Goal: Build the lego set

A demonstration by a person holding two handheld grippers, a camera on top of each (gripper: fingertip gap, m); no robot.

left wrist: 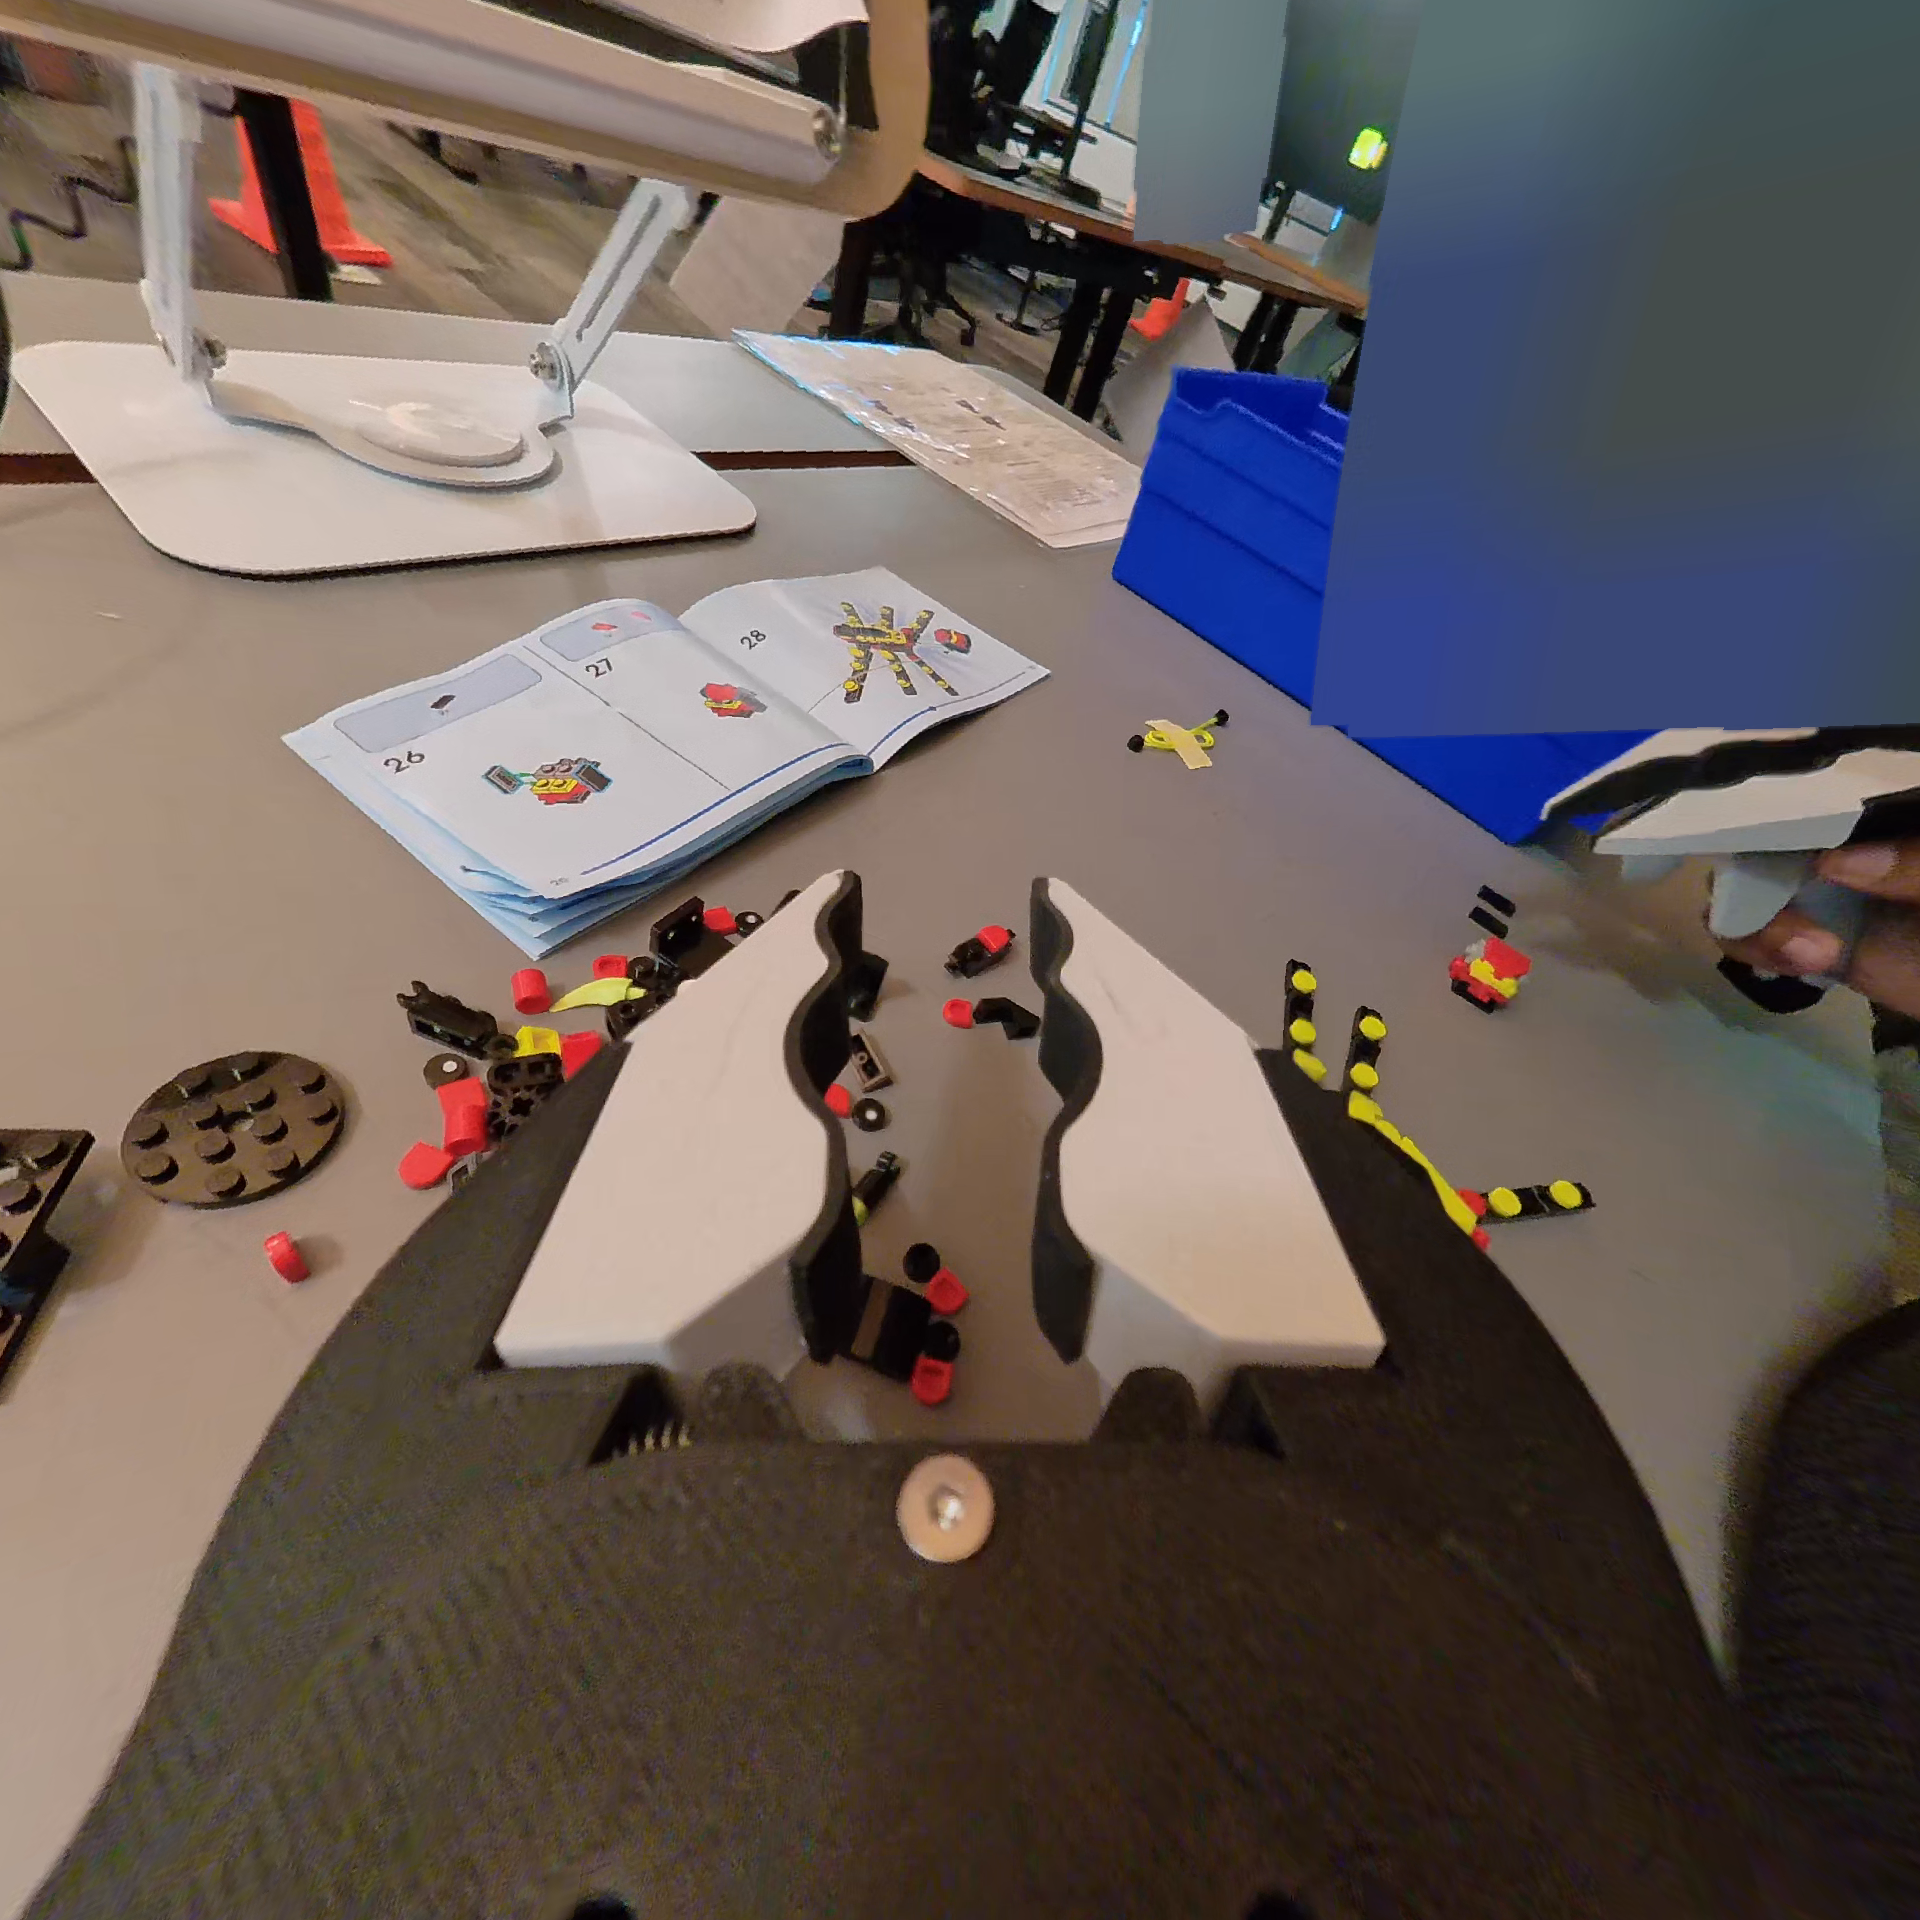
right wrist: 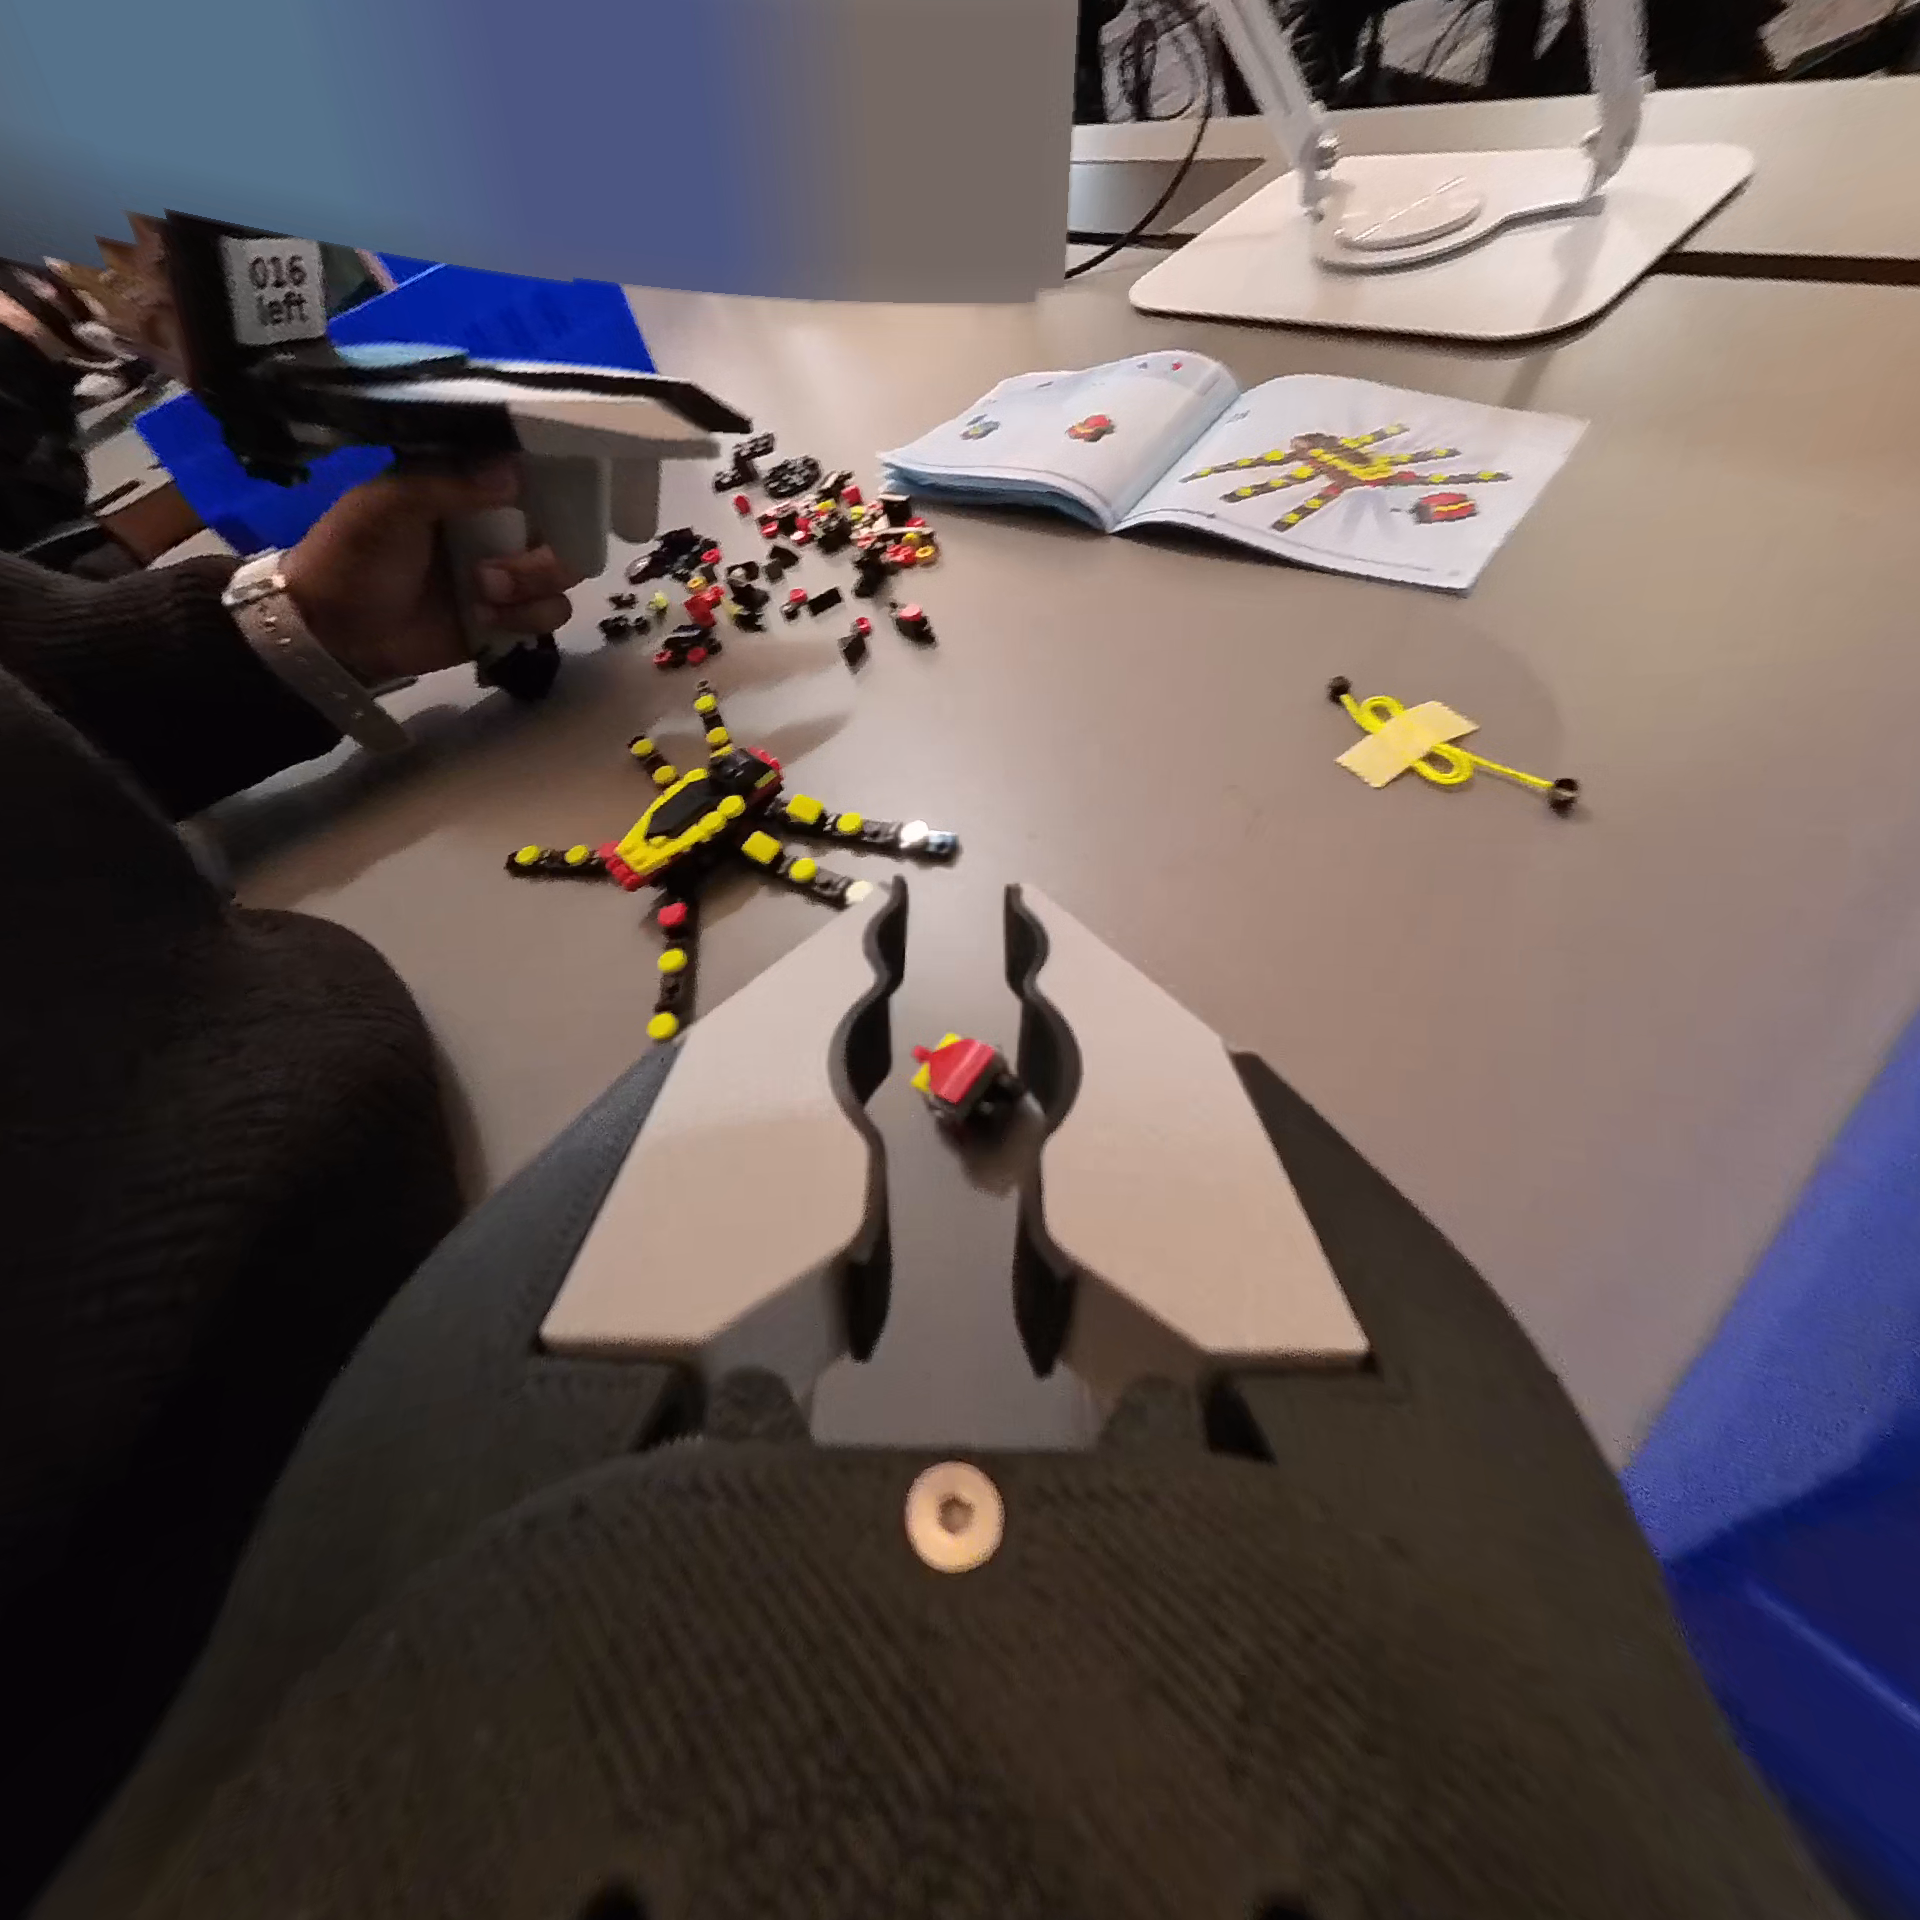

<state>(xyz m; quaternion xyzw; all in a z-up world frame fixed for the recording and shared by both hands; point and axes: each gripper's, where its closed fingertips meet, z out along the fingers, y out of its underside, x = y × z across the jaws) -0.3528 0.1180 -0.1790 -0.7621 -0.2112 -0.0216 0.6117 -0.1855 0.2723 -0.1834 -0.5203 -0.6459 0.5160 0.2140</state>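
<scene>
Both grippers are parted and hold nothing: the left gripper point(left wrist: 945, 894) hangs over the loose bricks point(left wrist: 488, 1049). The right gripper point(right wrist: 954, 899) straddles a small red block point(right wrist: 961, 1081), beside the spider model point(right wrist: 696, 821) on the table point(right wrist: 1195, 644).

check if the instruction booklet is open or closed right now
Open. The instruction booklet lies flat on the grey table with two facing pages spread, build pictures showing, beyond the loose pieces.

There's a white monitor stand point(left wrist: 416, 488) at the back of the grey table point(left wrist: 208, 831), blue bins point(left wrist: 1226, 540) off to one side (orange cones point(left wrist: 312, 197) on the floor behind).
</scene>
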